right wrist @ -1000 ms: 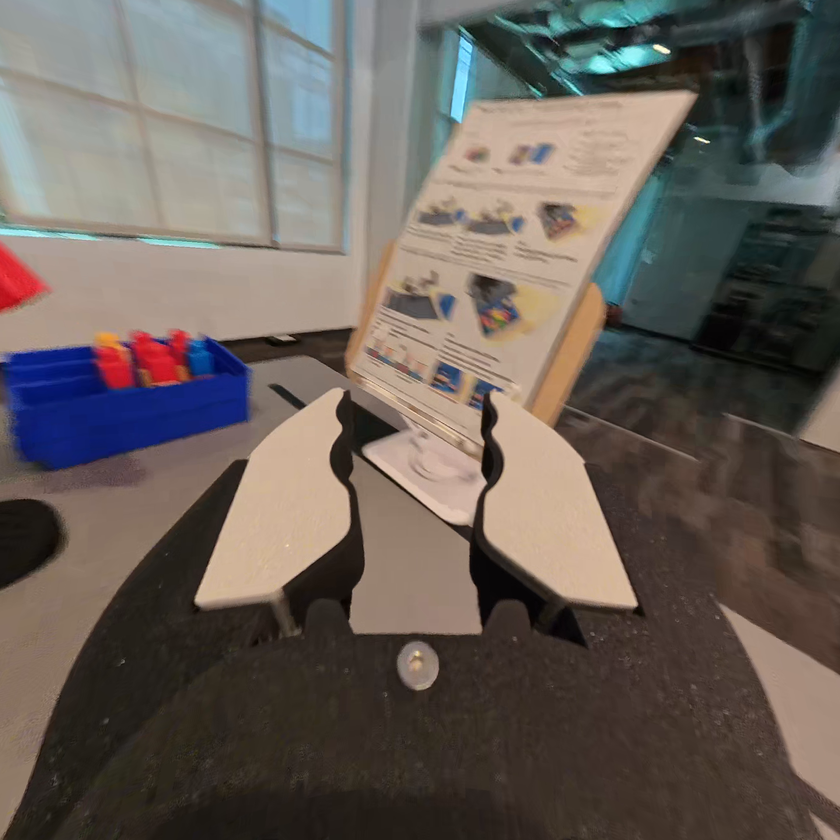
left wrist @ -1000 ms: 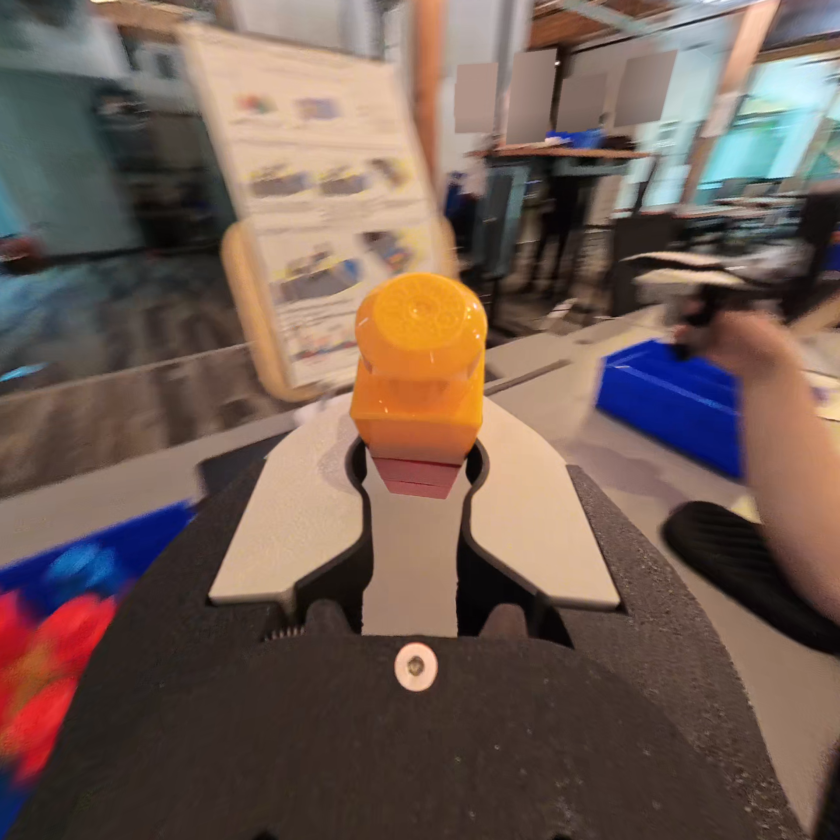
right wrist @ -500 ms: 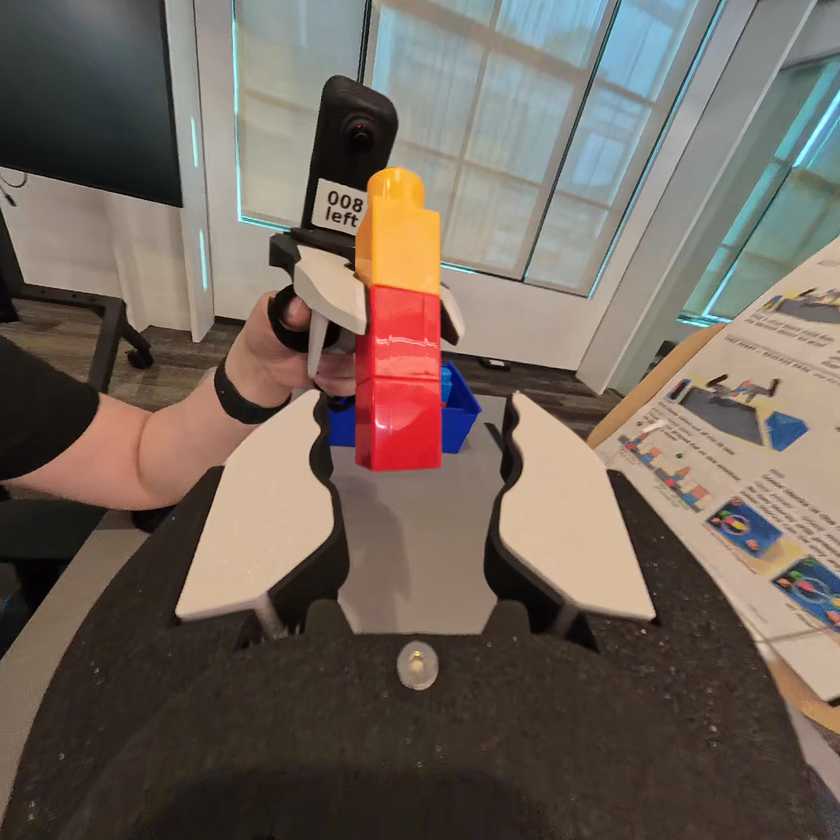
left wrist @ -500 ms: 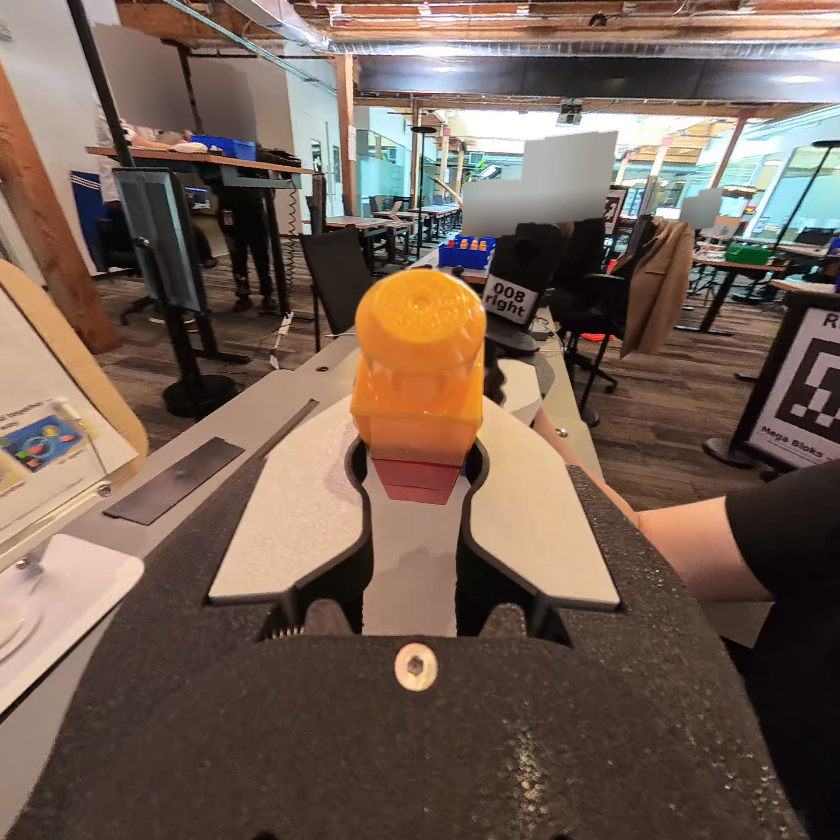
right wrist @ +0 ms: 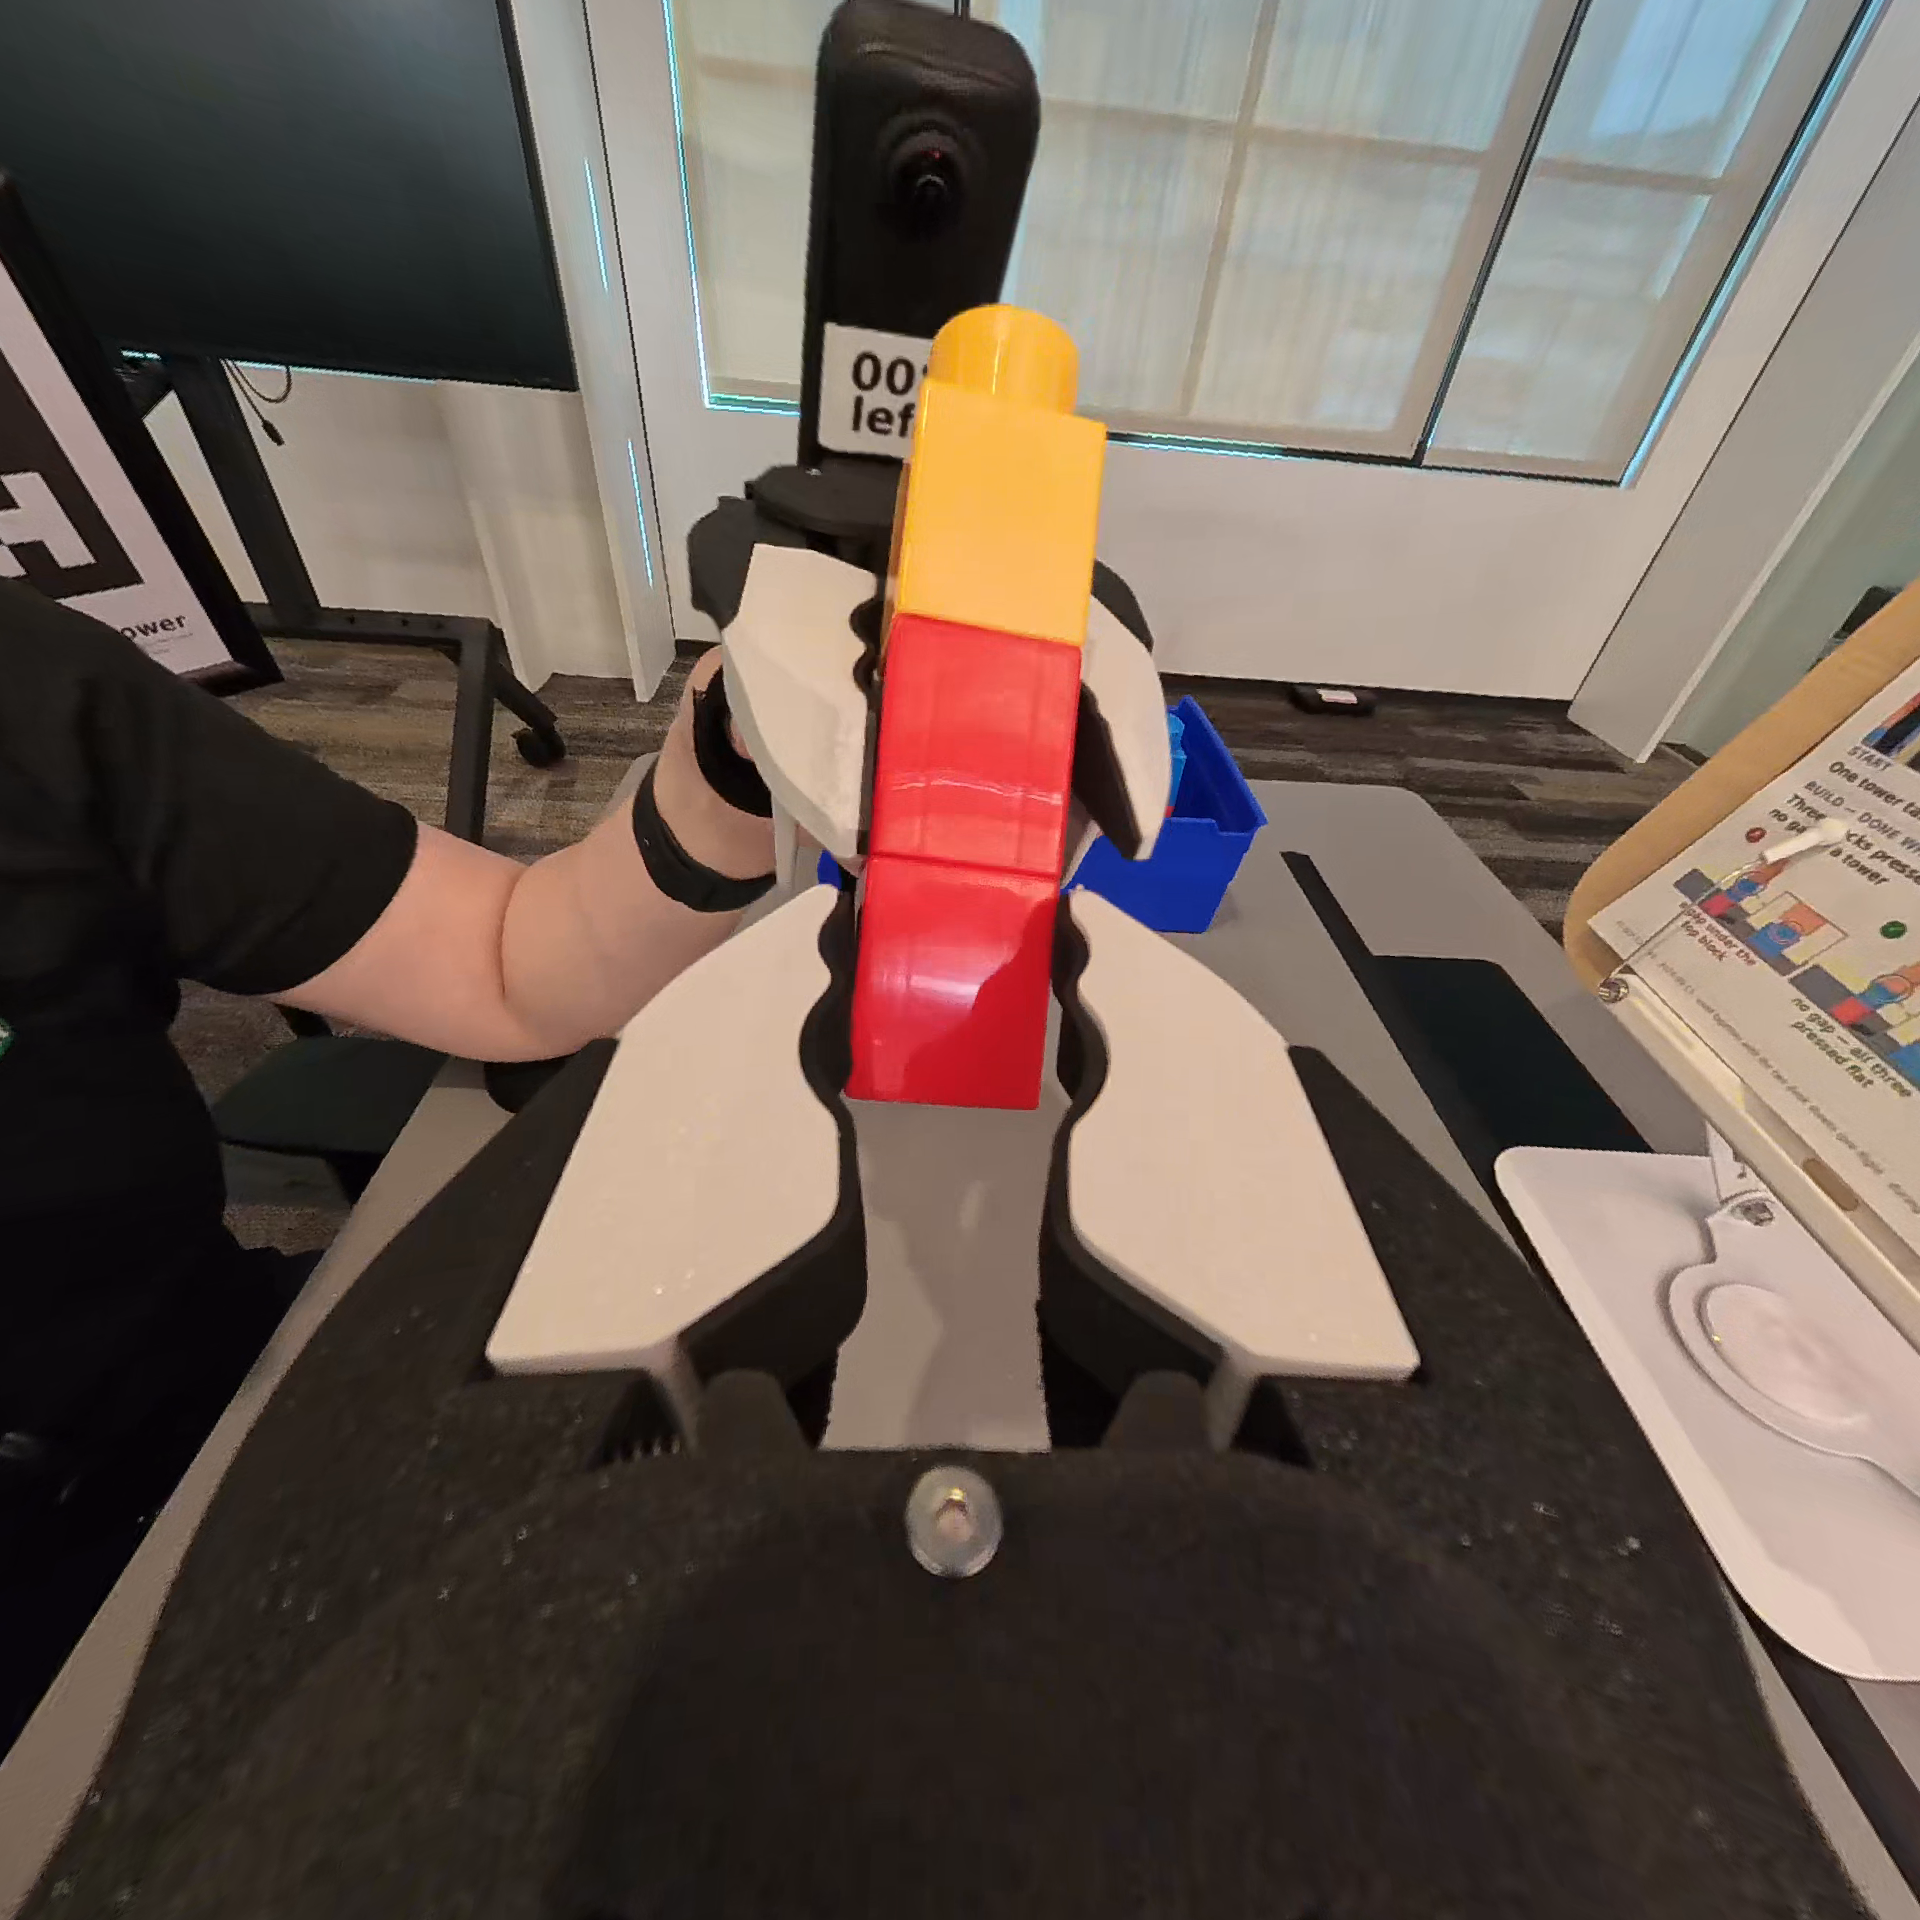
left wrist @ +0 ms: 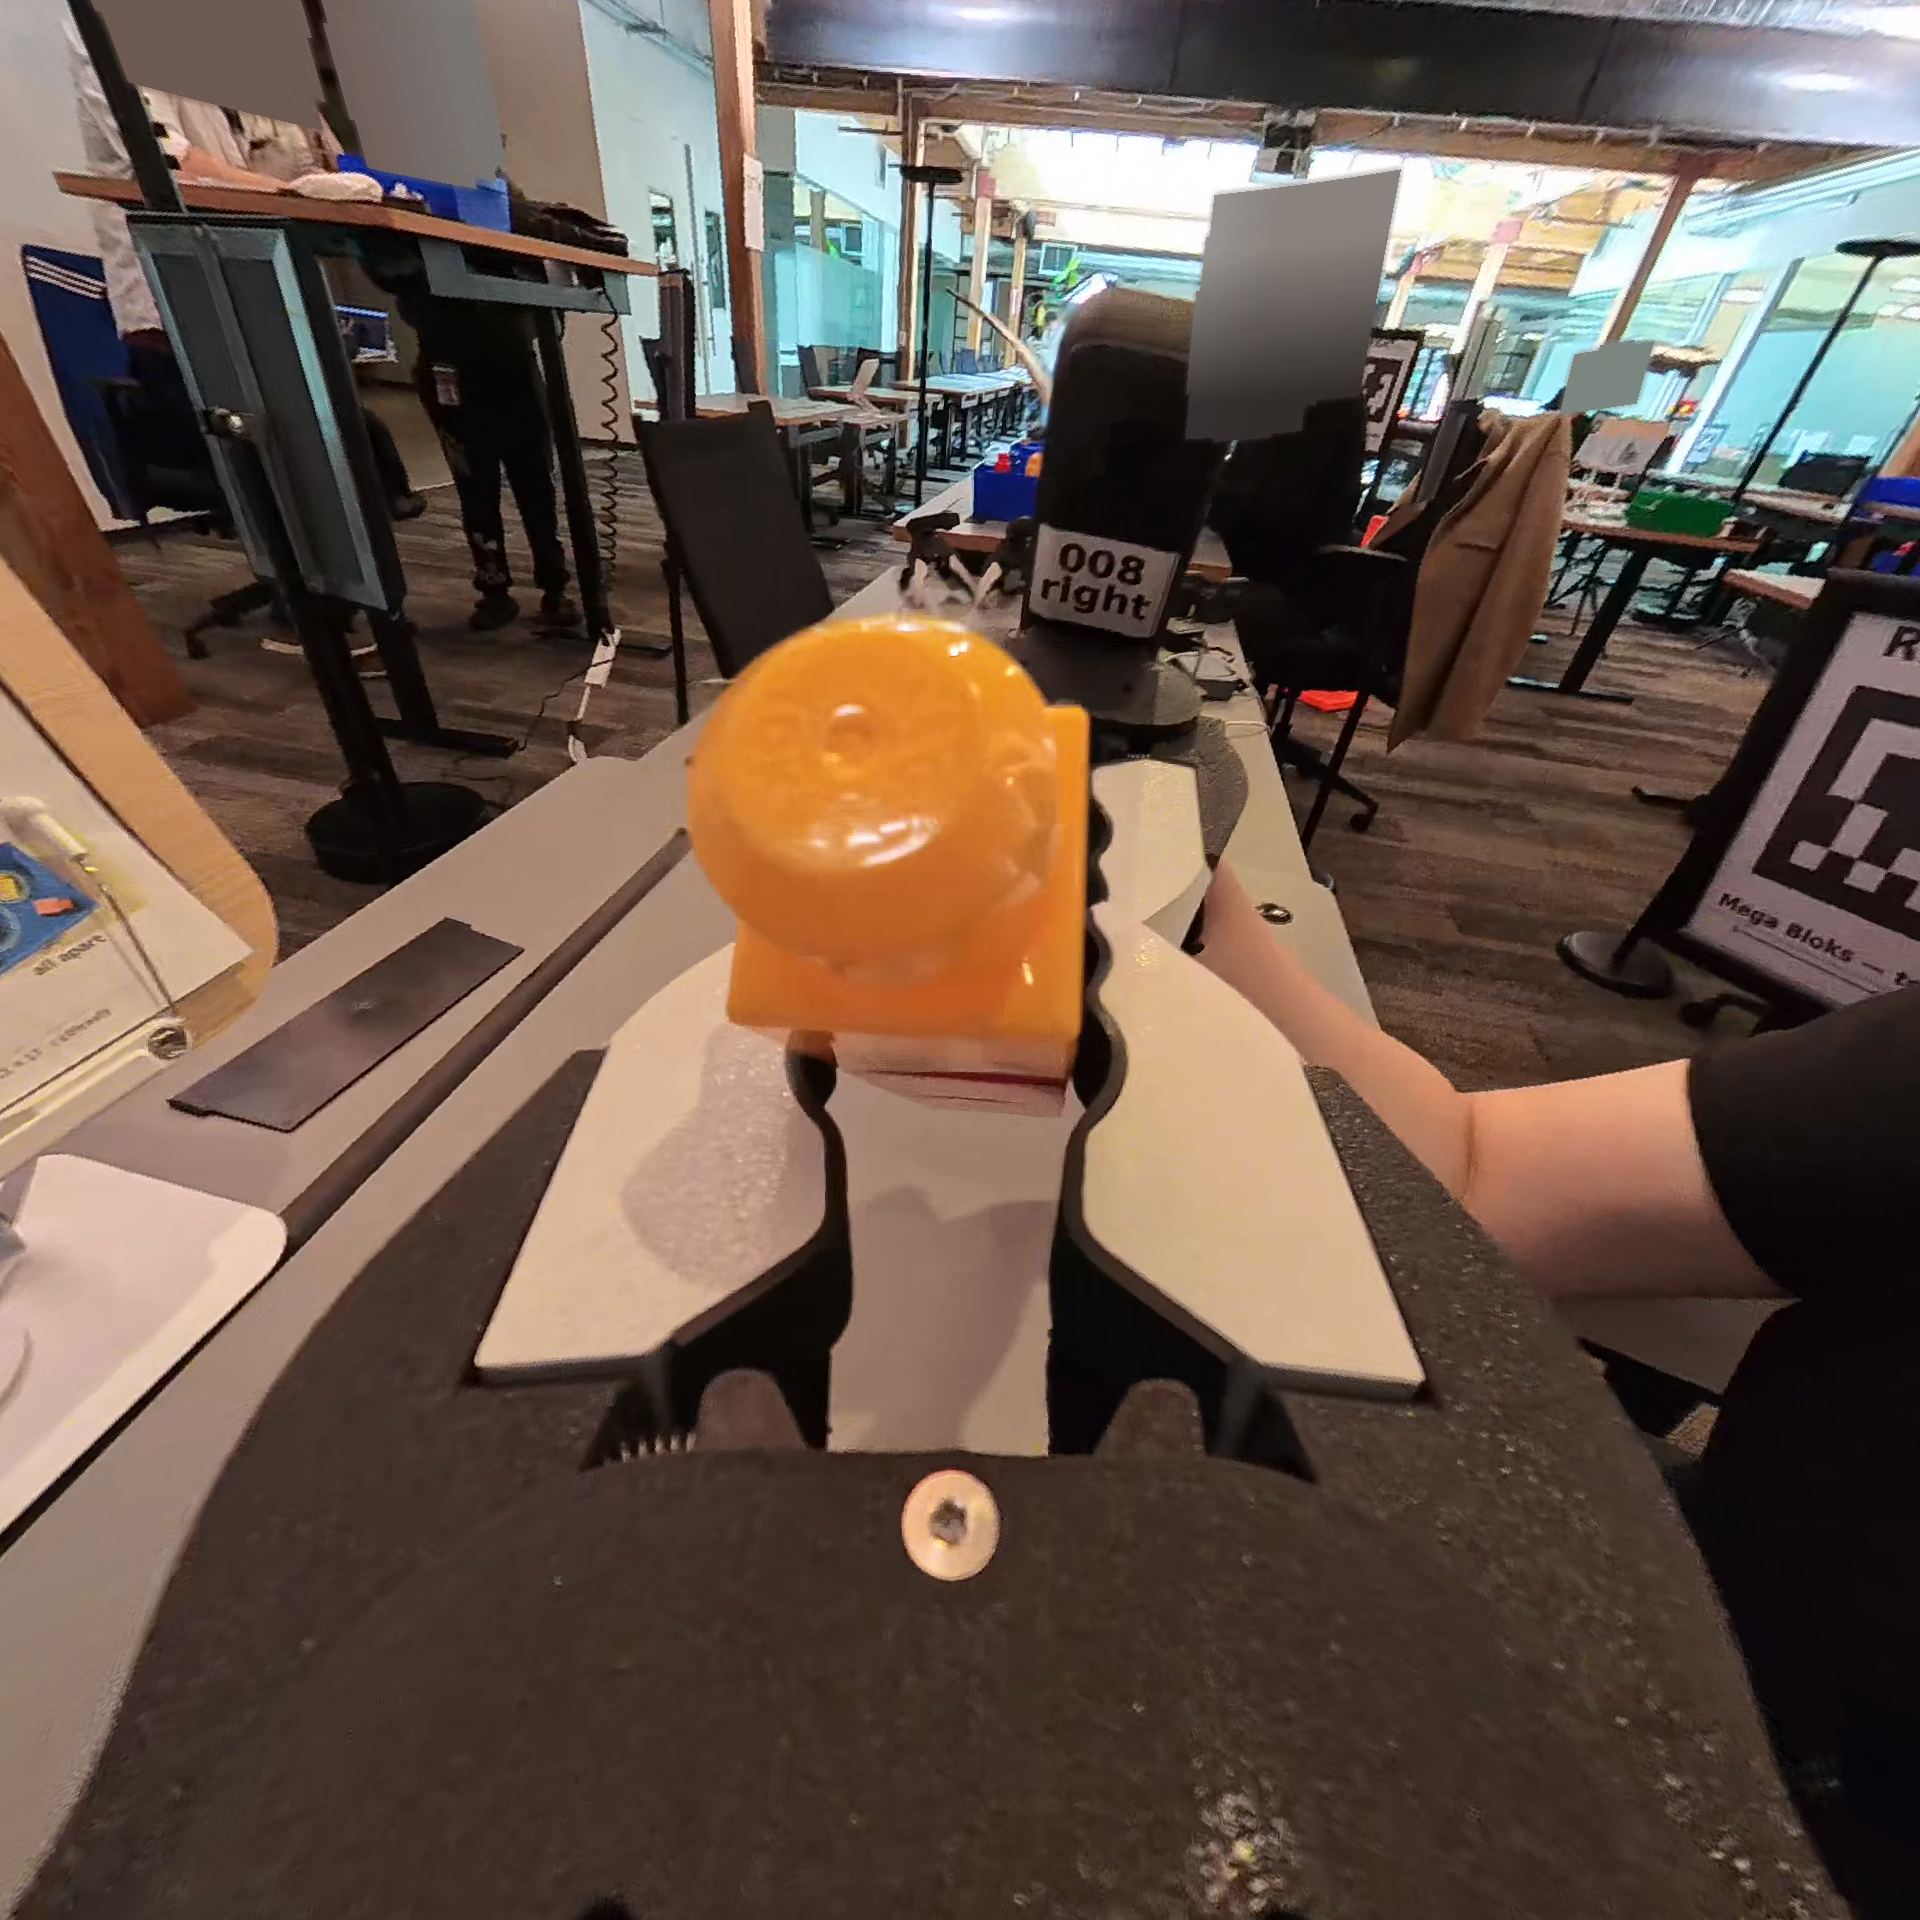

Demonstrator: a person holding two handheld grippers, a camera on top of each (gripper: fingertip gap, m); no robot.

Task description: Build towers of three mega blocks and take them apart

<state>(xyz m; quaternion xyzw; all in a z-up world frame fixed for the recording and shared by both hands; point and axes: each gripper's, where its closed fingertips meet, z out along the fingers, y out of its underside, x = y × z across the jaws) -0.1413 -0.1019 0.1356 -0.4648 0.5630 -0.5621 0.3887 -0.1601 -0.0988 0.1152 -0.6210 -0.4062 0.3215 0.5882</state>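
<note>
Because the three-block tower (right wrist: 977, 727) must be braced at one level while another is pulled away, I keep my left gripper (right wrist: 961, 727) clamped on the middle red block (right wrist: 971, 738), holding the tower upright in the air above the grey table (right wrist: 1351, 862). My right gripper (right wrist: 951, 997) has its fingers on either side of the bottom red block (right wrist: 951, 987), lying against its flanks, though I cannot tell whether they press. The tower reads, top to bottom, glossy orange-yellow block (right wrist: 997, 520) with one round stud, then two red blocks, seams closed; a blue bin (right wrist: 1195, 831) sits behind it.
</note>
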